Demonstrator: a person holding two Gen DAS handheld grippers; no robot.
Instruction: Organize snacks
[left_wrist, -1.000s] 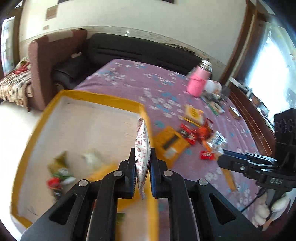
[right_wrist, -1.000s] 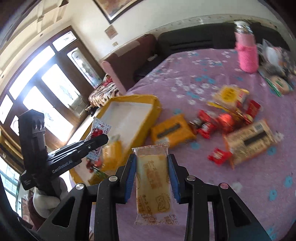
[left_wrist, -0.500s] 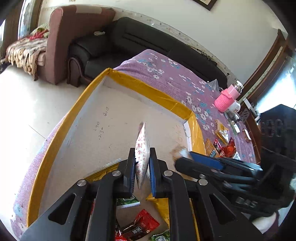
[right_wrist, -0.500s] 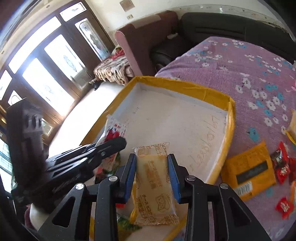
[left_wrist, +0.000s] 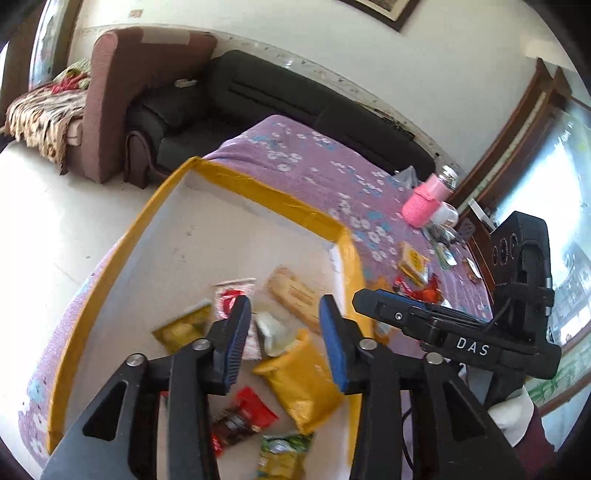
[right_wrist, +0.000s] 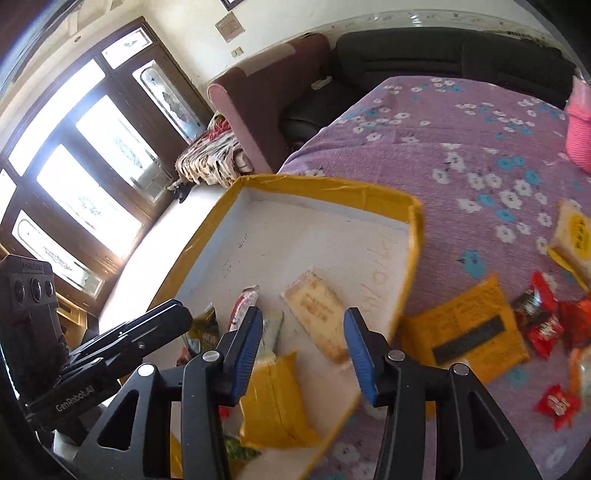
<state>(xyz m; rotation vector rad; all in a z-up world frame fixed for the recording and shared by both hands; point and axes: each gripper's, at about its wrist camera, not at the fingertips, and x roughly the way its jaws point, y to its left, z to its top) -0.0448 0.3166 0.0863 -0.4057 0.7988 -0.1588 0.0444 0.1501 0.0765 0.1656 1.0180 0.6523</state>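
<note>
Both packets now lie in the box (right_wrist: 413, 221); left tongs (left_wrist: 282, 332) and right tongs (right_wrist: 303, 343) hover spread.

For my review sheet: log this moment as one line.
left tool: open, empty | right tool: open, empty | both over yellow-rimmed box | beige packet inside | more snacks on table

Bare far half of box (right_wrist: 413, 229); snack packets (left_wrist: 295, 295) crowding near end.

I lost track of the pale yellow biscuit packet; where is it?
The pale yellow biscuit packet lies flat inside the yellow-rimmed white box, near its right wall, beside the red-and-white sachet.
</note>
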